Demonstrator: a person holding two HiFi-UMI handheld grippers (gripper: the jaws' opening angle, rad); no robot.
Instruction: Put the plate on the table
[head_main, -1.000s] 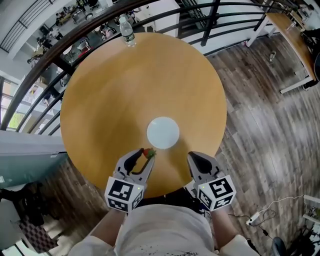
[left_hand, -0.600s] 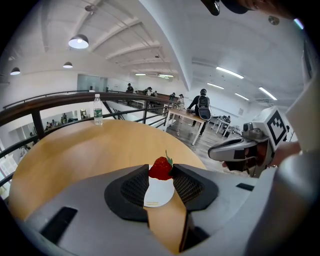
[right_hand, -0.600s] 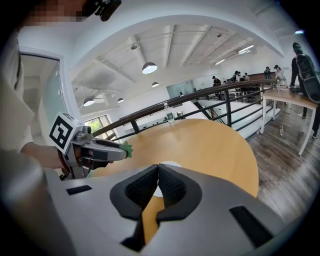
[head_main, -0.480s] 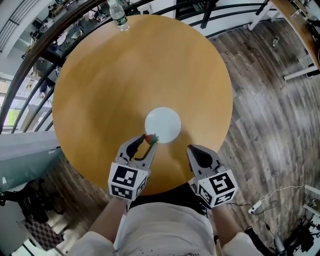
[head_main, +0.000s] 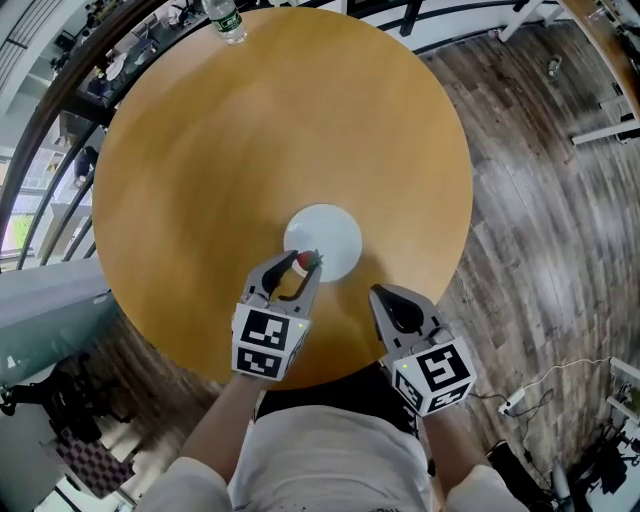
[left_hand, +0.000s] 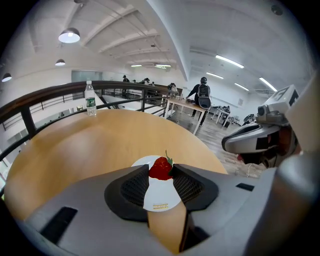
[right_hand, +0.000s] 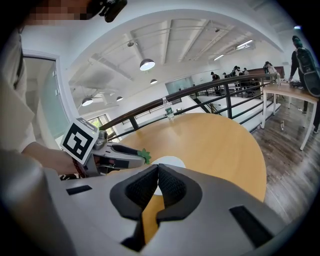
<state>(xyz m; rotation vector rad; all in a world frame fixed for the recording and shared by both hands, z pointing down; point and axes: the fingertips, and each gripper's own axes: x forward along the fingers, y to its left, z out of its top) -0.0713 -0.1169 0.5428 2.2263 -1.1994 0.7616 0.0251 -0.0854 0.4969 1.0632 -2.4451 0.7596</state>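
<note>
A white plate lies on the round wooden table, a little toward my side of its middle. My left gripper is shut on a red strawberry with green leaves, held just above the plate's near edge. In the left gripper view the strawberry sits pinched between the pads, with the plate showing below it. My right gripper hovers to the right of the plate near the table's front edge. Its jaws meet at the tips in the right gripper view, with nothing between them.
A clear water bottle stands at the table's far edge, beside a dark metal railing. Wood plank floor lies to the right. Desks and people show far off in the left gripper view.
My left gripper has carried the strawberry forward and down, from short of the plate to over its near edge. The right gripper has barely shifted. The plate has not moved.
</note>
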